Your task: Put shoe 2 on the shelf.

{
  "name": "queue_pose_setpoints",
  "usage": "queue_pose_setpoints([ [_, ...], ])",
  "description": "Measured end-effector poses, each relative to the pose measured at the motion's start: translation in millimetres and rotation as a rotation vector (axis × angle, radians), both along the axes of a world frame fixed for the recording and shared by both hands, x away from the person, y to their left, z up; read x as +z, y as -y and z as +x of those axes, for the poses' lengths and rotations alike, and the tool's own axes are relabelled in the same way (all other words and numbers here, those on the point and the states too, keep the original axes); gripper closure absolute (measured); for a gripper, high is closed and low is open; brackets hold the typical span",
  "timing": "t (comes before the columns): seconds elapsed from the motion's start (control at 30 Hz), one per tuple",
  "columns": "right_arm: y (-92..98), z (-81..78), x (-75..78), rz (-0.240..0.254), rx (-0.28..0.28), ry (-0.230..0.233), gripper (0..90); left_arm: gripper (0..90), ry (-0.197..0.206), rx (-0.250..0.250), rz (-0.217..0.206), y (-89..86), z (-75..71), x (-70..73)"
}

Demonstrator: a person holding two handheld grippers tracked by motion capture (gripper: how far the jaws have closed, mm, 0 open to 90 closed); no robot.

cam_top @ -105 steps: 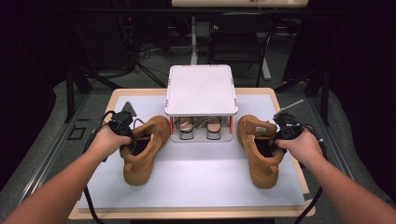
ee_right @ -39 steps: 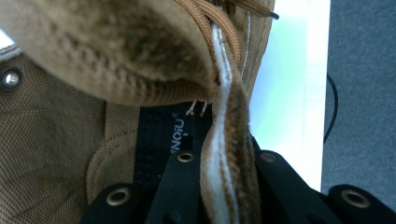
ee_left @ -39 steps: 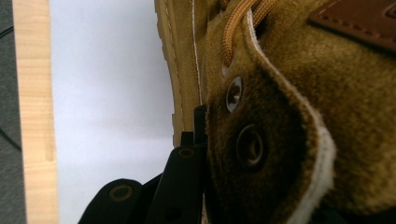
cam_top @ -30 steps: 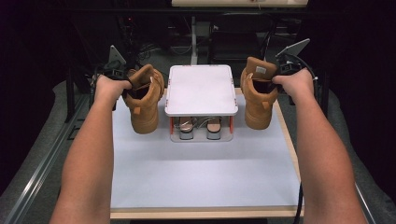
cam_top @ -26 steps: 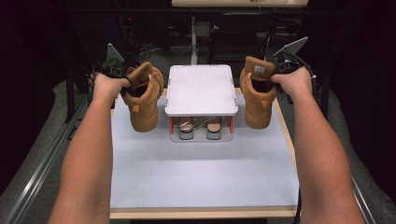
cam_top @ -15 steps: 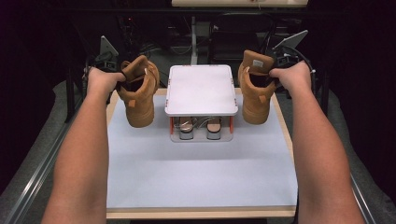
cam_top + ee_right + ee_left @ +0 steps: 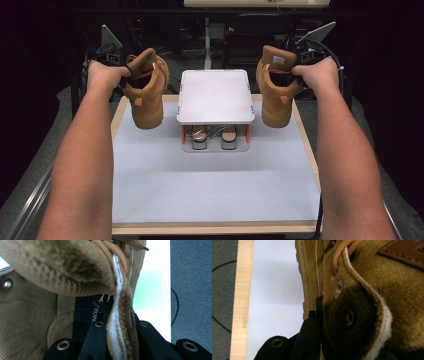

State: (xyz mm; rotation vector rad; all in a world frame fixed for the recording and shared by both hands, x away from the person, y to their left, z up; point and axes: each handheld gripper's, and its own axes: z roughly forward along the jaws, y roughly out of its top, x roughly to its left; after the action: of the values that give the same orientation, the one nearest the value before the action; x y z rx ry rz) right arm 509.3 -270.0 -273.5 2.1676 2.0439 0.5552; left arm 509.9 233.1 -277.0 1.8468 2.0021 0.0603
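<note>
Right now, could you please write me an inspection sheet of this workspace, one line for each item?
Surface: wooden table covered by a pale sheet; bare in front.
Job's things: left boot and right boot, tan suede, lifted off the sheet, toes hanging down, one on each side of the rack.
Clutter: white two-tier shoe rack at the middle back, top shelf bare, a pair of shoes underneath.
Grippers: left gripper shut on the left boot's collar; right gripper shut on the right boot's collar edge.
Cables: a thin black cable on the grey floor.
Surroundings: dark, with stands and frames behind the table; details unclear.
</note>
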Motion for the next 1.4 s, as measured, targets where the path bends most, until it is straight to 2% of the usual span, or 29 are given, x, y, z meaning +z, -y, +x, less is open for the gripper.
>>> queue_pose_setpoints([
  [0.13, -3.7, -0.1, 4.1, -0.014, 0.002, -0.001, 86.2, 86.0, 0.011, -0.006, 0.005, 7.4, 0.5, 7.2],
  [0.27, -5.6, -0.8, 6.6, -0.005, 0.007, 0.006, 86.2, 86.0, 0.016, -0.011, -0.003, 10.7, 1.2, 10.5],
  [0.37, -9.5, -1.2, 10.1, -0.002, 0.008, 0.01, 86.2, 86.0, 0.018, -0.019, -0.013, 11.9, 1.8, 11.7],
  [0.5, -17.2, -0.5, 13.9, 0.003, 0.016, 0.017, 86.2, 85.8, 0.018, -0.015, -0.003, 18.0, 2.0, 12.7],
  [0.63, -24.0, -0.4, 16.6, 0.012, 0.029, 0.023, 86.2, 85.8, 0.021, -0.036, -0.007, 23.3, 3.4, 12.8],
  [0.97, -41.4, 2.8, 17.0, 0.029, 0.037, 0.031, 86.1, 85.8, 0.024, -0.067, -0.024, 50.7, 7.9, 14.9],
  [1.1, -51.0, 4.4, 16.6, 0.025, 0.055, 0.034, 86.1, 85.7, 0.028, -0.055, -0.028, 63.0, 8.3, 14.1],
  [1.17, -56.8, 5.1, 16.5, 0.031, 0.062, 0.037, 86.1, 85.7, 0.027, -0.059, -0.05, 71.1, 9.4, 13.8],
  [1.23, -59.3, 5.2, 16.4, 0.036, 0.058, 0.04, 86.1, 85.7, 0.03, -0.063, -0.054, 73.7, 9.5, 13.6],
  [1.33, -65.6, 5.6, 15.8, 0.043, 0.066, 0.047, 86.1, 85.7, 0.029, -0.069, -0.049, 82.4, 10.2, 12.9],
  [1.4, -69.1, 5.9, 16.1, 0.045, 0.074, 0.034, 86.1, 85.6, 0.028, -0.06, -0.049, 87.8, 10.7, 11.7],
])
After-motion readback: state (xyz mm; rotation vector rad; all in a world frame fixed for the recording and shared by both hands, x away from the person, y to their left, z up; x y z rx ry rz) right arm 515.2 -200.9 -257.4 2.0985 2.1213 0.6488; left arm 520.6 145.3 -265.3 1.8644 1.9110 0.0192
